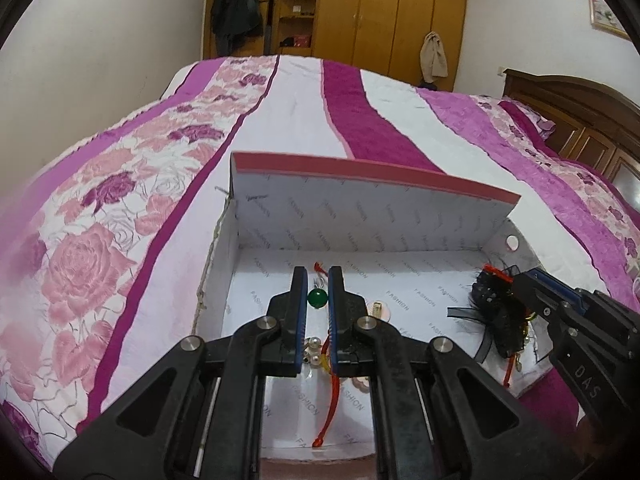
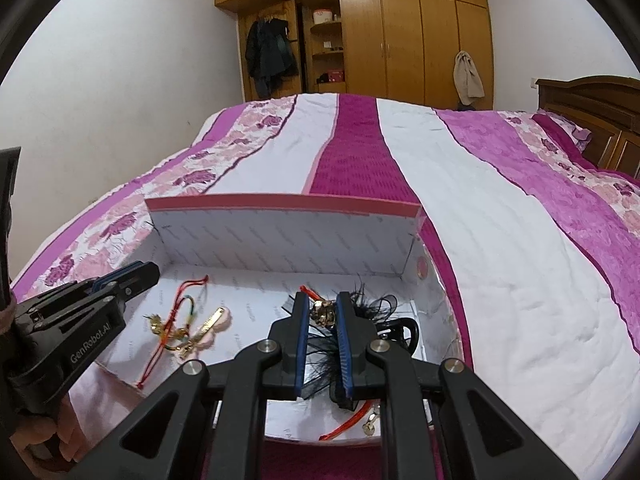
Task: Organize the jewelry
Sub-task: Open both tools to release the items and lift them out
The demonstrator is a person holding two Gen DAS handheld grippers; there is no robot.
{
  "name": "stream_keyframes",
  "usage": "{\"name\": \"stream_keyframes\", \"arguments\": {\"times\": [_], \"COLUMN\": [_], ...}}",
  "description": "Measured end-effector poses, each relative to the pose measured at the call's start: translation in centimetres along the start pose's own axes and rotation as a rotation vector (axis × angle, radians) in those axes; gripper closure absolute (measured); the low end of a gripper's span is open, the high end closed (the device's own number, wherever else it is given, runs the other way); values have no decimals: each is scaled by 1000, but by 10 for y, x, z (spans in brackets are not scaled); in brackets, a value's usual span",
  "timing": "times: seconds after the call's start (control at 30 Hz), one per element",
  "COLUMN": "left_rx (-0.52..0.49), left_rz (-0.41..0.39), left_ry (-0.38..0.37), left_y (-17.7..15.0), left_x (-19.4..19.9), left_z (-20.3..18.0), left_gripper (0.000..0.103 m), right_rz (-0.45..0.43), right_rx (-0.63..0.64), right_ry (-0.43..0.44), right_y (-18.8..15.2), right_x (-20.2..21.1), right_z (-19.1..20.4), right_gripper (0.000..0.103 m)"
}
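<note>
A bedroom: a wooden wardrobe (image 2: 400, 28) fills the far wall, behind a bed (image 2: 460, 208) under a quilt striped pink, purple and white. On the quilt lies an open white box (image 1: 360, 216), its lid raised at the back. The left gripper (image 1: 318, 300) hangs over the box's left part, closed on a red cord (image 1: 334, 364) with a green bead (image 1: 318, 298). The right gripper (image 2: 322, 316), over the right part, is closed on a black feathered hairpiece (image 2: 324, 356).
</note>
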State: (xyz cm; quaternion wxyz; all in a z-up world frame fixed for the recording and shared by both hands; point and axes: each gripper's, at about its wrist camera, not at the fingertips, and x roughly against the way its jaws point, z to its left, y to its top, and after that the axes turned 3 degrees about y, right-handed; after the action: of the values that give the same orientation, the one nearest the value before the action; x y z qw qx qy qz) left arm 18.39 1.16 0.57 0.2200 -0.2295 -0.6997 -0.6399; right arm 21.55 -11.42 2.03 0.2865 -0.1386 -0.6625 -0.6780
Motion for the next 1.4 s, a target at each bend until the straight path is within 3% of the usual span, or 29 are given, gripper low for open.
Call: {"name": "stream_keyframes", "arguments": {"times": [0.07,0.23,0.3,0.5,0.77,1.4], "left_rx": [10,10,9,16,39,26], "left_rz": [22,34,26,1,-20,-48], "left_ry": [-9,14,22,20,9,-1], "left_y": [0,-3,-3,-2,-3,-16], "left_x": [-4,-5,-2,8,25,72], "left_z": [1,1,1,3,5,8], "left_gripper": [99,72,66,64,63,62], "right_rz": [17,55,57,29,-24,-83], "right_rx": [-3,-26,-25,-23,-3,-19], "right_ry": [-2,8,12,33,60,63], "right_y": [-1,-4,-5,-6,-5,-10], "right_x": [-5,-12,-12,-6,12,65], "right_z": [-2,-6,-6,-3,4,11], "right_gripper": [87,81,64,43,32,30]}}
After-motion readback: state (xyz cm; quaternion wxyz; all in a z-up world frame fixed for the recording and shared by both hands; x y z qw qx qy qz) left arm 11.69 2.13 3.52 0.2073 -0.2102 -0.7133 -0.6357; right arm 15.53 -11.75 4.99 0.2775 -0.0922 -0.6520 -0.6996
